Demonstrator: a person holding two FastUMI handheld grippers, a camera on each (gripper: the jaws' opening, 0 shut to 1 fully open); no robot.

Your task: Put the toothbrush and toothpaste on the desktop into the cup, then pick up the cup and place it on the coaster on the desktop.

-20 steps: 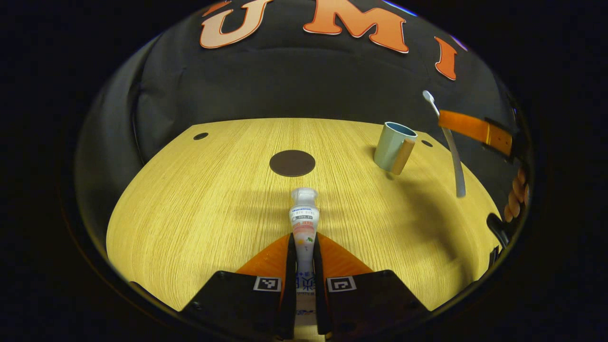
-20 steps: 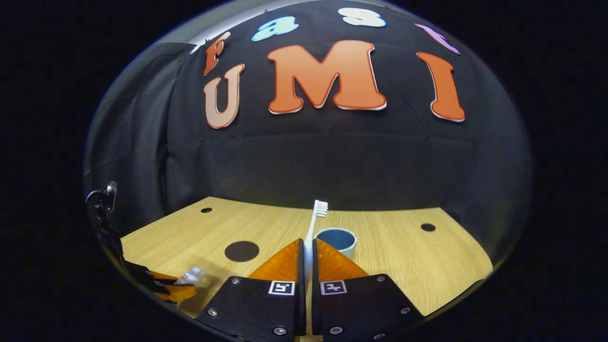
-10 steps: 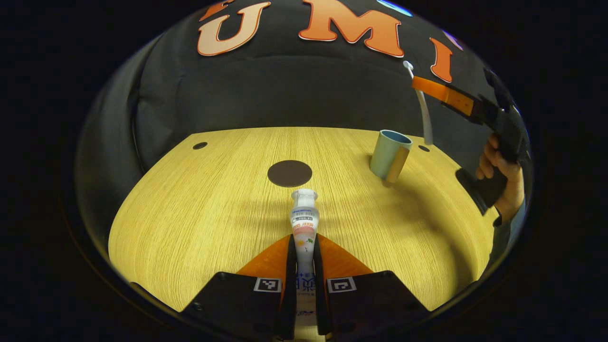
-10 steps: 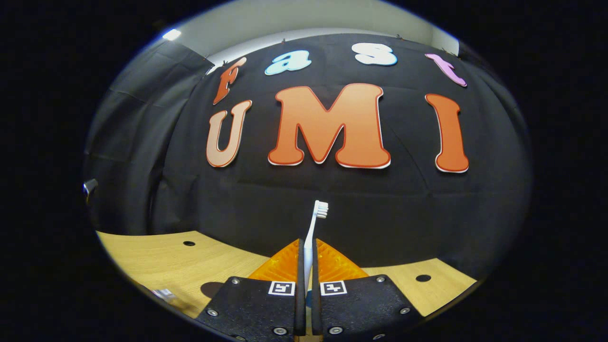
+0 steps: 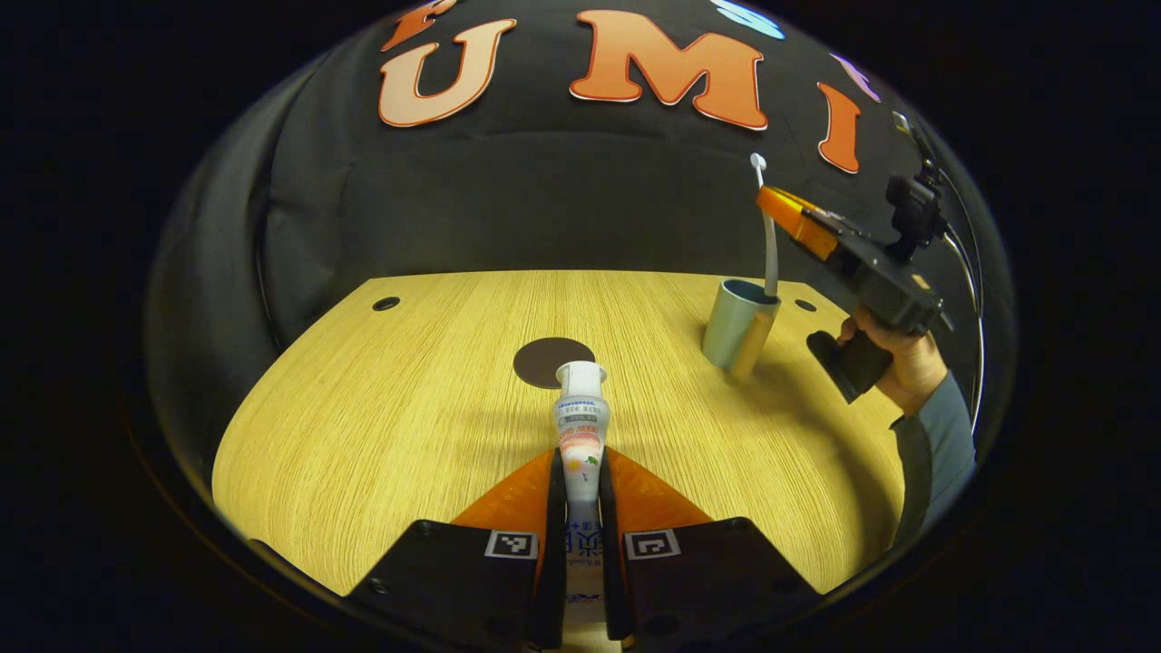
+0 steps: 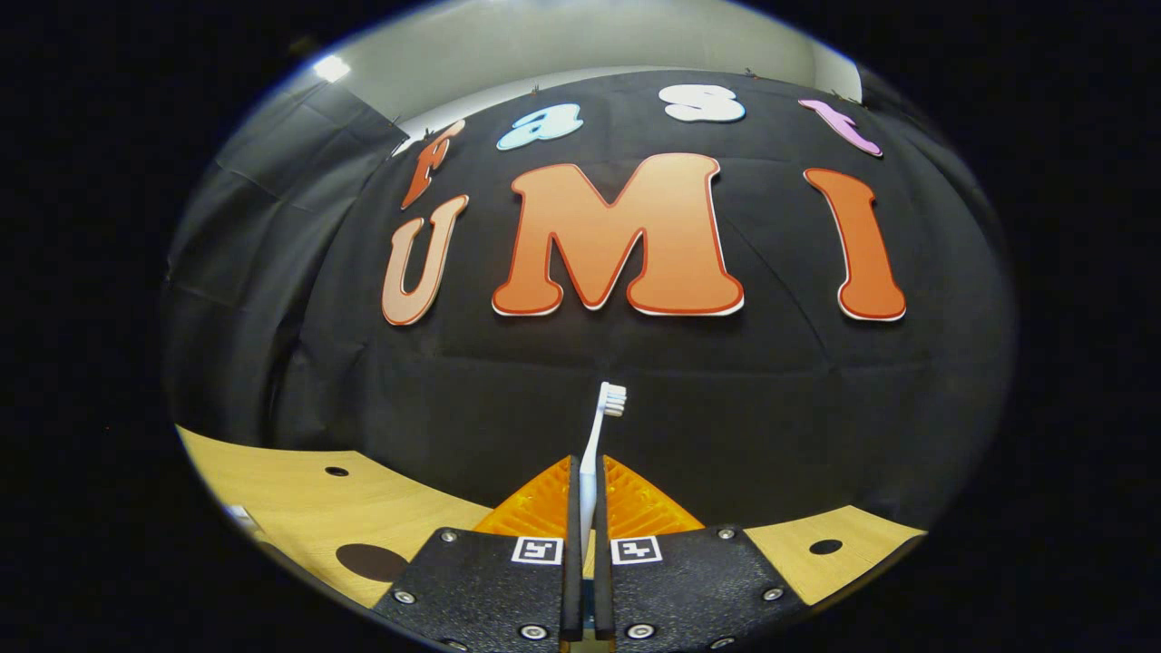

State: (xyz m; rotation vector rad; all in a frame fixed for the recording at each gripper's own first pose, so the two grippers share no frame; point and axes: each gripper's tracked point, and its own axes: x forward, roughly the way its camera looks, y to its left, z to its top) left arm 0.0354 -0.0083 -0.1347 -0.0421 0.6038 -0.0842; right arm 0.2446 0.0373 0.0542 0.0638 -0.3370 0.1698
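Between the two orange fingers of my left gripper (image 5: 580, 472) sits the toothpaste (image 5: 580, 431), pinched from both sides with its white cap pointing away from me, out over the bench (image 5: 363, 408). Just past the cap lies the dark round coaster (image 5: 544, 358), flat near the middle of the wooden top, and the cap overlaps its near edge in the left gripper view; whether the tube is raised above the bench I cannot tell. Farther off, toward the far right corner, the pale blue cup (image 5: 730, 322) stands upright with its tan handle turned toward me, near a small dark hole in the bench. Above it hangs my right gripper (image 5: 791, 218), held by my hand (image 5: 893, 358) in a grey-blue sleeve, tilted up with its fingers closed on the toothbrush (image 5: 769, 231); the brush is upright, head up, and its lower end meets the cup's rim, though I cannot tell whether it is inside. From the right gripper view, those fingers (image 6: 626, 494) clamp the toothbrush (image 6: 600, 426) by its handle, bristles at the top against the black cloth wall (image 6: 771, 408), with the far edge of the bench low on both sides.
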